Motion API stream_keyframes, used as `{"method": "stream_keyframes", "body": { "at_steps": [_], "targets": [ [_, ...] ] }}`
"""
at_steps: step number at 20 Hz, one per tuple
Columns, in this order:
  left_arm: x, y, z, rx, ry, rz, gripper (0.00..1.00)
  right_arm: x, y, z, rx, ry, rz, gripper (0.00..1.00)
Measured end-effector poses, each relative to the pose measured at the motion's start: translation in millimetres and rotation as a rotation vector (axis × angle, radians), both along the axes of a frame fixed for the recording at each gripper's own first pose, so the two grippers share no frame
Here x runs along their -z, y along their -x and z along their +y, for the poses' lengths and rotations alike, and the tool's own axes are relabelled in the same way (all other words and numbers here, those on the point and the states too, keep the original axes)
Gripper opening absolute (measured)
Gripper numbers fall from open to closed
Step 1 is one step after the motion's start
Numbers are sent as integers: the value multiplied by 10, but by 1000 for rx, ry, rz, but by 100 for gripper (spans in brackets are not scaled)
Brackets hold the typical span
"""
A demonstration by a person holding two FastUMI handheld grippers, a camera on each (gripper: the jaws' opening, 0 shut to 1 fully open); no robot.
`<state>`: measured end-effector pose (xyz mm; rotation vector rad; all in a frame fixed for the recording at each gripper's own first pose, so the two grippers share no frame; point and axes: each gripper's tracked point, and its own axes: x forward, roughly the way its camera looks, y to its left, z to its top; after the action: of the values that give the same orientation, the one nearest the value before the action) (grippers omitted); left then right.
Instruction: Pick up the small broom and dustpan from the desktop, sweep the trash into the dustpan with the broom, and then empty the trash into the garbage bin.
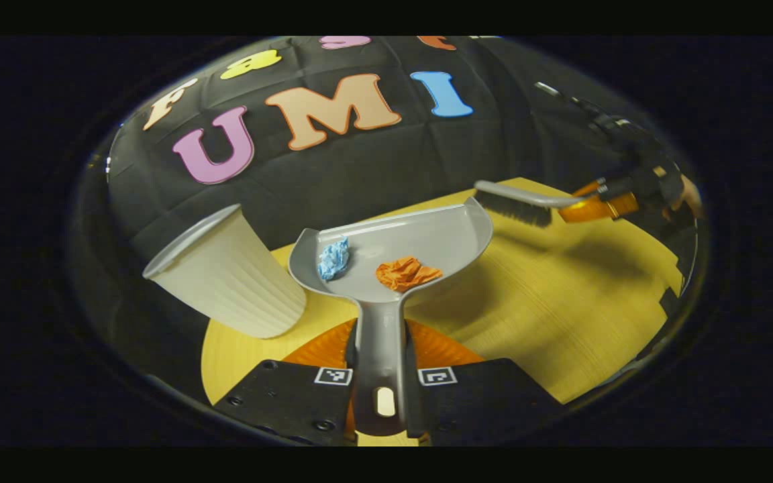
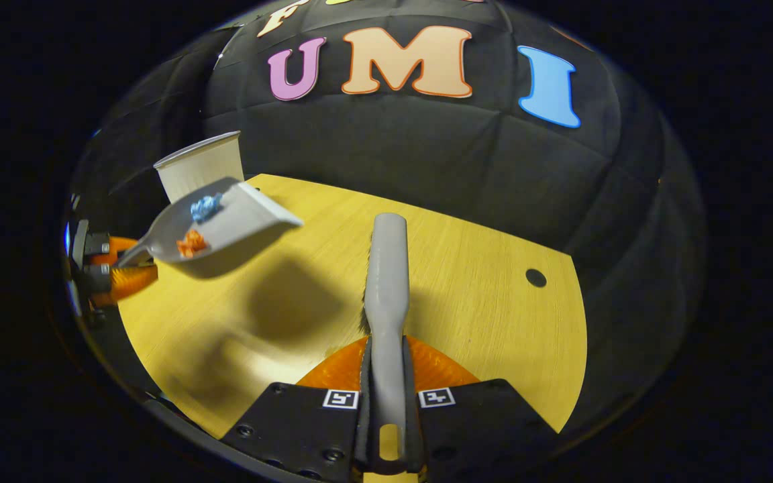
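My left gripper [image 1: 382,365] is shut on the handle of a grey dustpan [image 1: 420,245], held above the yellow wooden desktop [image 1: 561,315]. In the pan lie a crumpled blue scrap [image 1: 333,258] and a crumpled orange scrap [image 1: 405,273]. The white ribbed garbage bin [image 1: 225,275] stands just left of the pan. My right gripper [image 2: 386,396] is shut on the handle of a grey broom [image 2: 386,268], bristles facing down over the desktop [image 2: 480,302]. The right gripper view has the dustpan [image 2: 225,221] raised at far left with both scraps, next to the bin [image 2: 200,169]. The broom [image 1: 514,204] hovers right of the pan.
A small round hole [image 2: 535,277] sits in the desktop near its right edge. The black cloth wall [image 2: 427,154] closes the back. The desktop's left edge runs under the bin.
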<state>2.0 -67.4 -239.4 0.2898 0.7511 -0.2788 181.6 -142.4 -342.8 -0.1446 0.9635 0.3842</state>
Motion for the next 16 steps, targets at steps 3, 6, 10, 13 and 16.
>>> {"method": "stream_keyframes", "body": {
  "at_steps": [3, 6, 10, 13, 16],
  "targets": [
    [-459, -86, 104, -21, -13, -67, 21, 273, 337, 85, 18, -21, 58, 17],
    [-840, -478, 386, -29, -80, -158, 21, 411, 726, 149, 26, -50, 103, 17],
    [-1085, -779, 796, -65, -166, -216, 21, 369, 912, 255, 18, -76, 119, 17],
    [-1177, -881, 1113, -78, -260, -241, 22, 351, 958, 331, 8, -93, 119, 17],
    [-1234, -983, 1460, -94, -345, -250, 22, 357, 1000, 416, -5, -104, 129, 17]
  ]
}}
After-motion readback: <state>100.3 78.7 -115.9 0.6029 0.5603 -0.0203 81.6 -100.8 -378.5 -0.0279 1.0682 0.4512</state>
